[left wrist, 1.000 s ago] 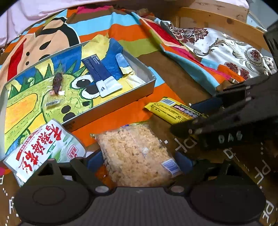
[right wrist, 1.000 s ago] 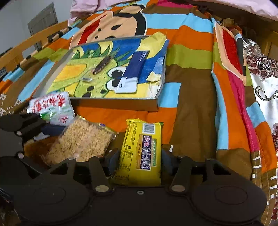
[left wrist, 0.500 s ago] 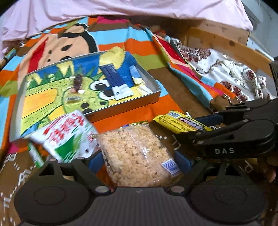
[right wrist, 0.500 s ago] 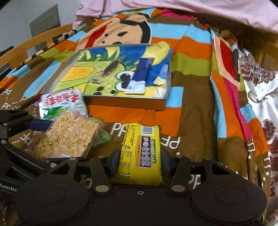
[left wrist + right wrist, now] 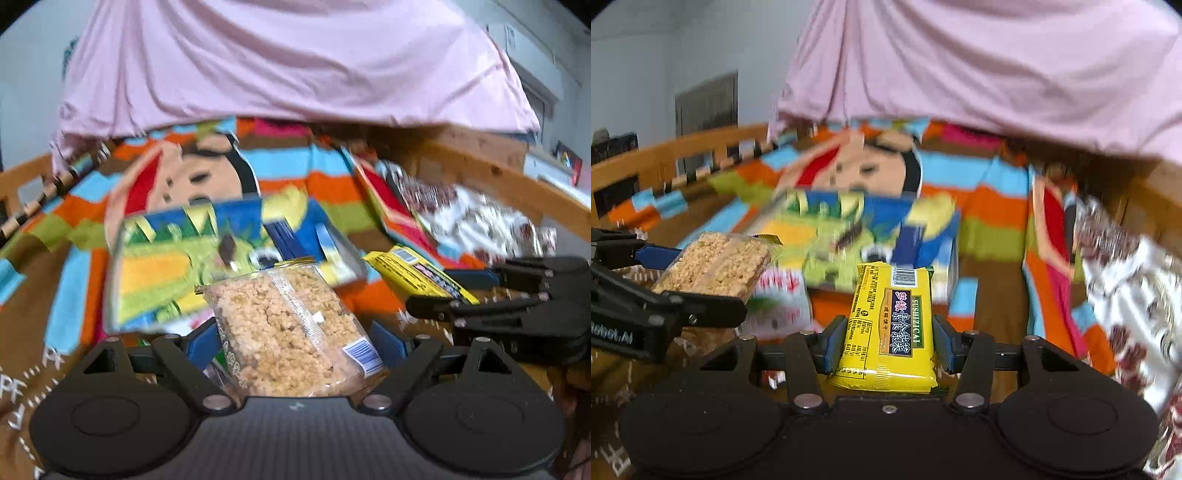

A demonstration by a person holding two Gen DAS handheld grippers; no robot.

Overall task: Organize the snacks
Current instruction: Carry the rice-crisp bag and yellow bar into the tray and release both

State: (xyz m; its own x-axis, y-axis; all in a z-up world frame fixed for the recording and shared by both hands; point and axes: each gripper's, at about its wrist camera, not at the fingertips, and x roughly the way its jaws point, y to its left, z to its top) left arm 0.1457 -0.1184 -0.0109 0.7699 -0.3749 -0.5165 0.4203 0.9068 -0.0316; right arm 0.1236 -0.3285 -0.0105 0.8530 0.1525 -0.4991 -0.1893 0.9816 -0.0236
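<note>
Two packs up off the bedding, one per tongs. Found a wooden bed rail (image 5: 683, 147) far to the left of the tray (image 5: 112, 280). Had the left tongs (image 5: 295, 334) spread wide, with the blue pads pressed against both sides of a clear bag of puffed-rice cake (image 5: 280, 306), and so gripped it in the air in front of the tray's near edge. Spotted a red-and-white pouch (image 5: 779, 295) lying on the striped blanket (image 5: 993, 206) just before the tray's near wall, below that bag. Inside the tray, made out a small dark snack (image 5: 227, 247) near the middle and blue sachets (image 5: 284, 236) toward its right side, all blurred. Behind the tray, noted a hanging pink sheet (image 5: 295, 74). Right of the tray's near corner, had the right tongs (image 5: 888, 345) set narrow; had just been closing them, and clamped a yellow snack packet (image 5: 890, 317) by its long sides, barcode end pointing toward the tray. Further right of the tray, saw a floral cloth (image 5: 1137, 288) over the blanket's edge.
</note>
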